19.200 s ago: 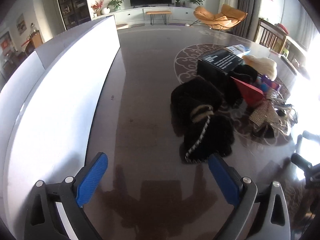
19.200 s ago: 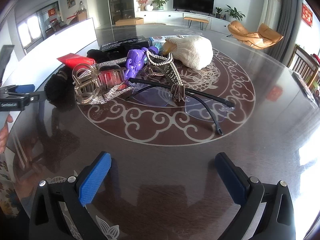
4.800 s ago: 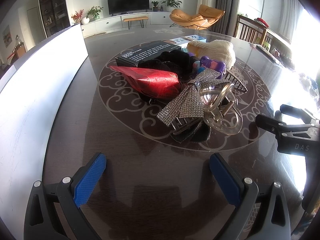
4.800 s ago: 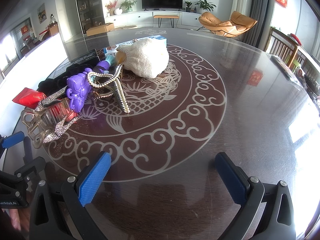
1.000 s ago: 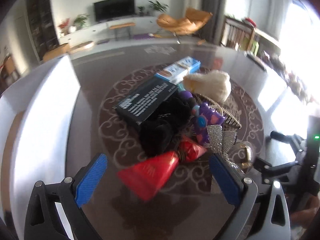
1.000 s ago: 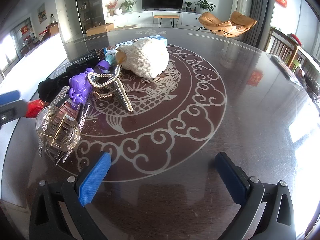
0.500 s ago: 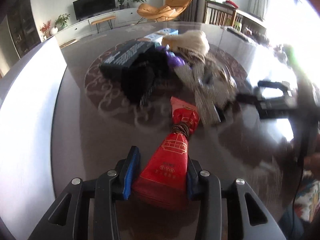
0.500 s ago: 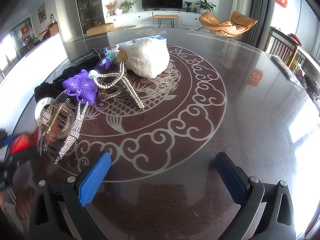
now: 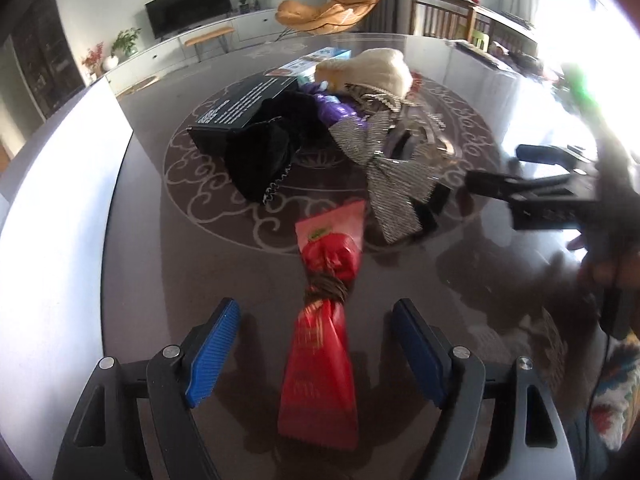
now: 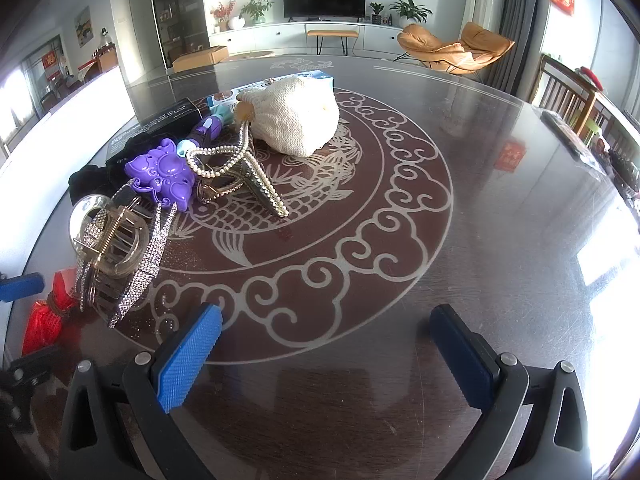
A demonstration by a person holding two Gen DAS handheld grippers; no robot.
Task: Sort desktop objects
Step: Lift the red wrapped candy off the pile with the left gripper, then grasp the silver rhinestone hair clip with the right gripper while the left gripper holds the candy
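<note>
**Red pouch let go at the near edge of the table**

The left gripper point(image 9: 316, 354) is opening: its blue pads stand clear on either side of the red foil pouch point(image 9: 320, 344), which lies between them without being pressed. The pouch (tied at its waist with a dark cord) rests on the dark glass table point(image 9: 168, 280), near and apart from the pile. I judge this the release step of one sorting move, the pouch set down in its own spot.

The right gripper point(image 10: 328, 356) hangs wide open over bare table with nothing between its pads.

The rest of the heap sits farther off: a black velvet scrunchie point(image 9: 260, 160), a black box point(image 9: 244, 108), a rhinestone bow clip point(image 9: 392, 172), a purple butterfly clip point(image 10: 160, 172), a pearl hair clip point(image 10: 244, 168) and a cream knitted pouch point(image 10: 296, 120).

The next move probably calls for backing the left gripper off without dragging the pouch, then reaching for the bow clip, the nearest piece left in the pile.
</note>
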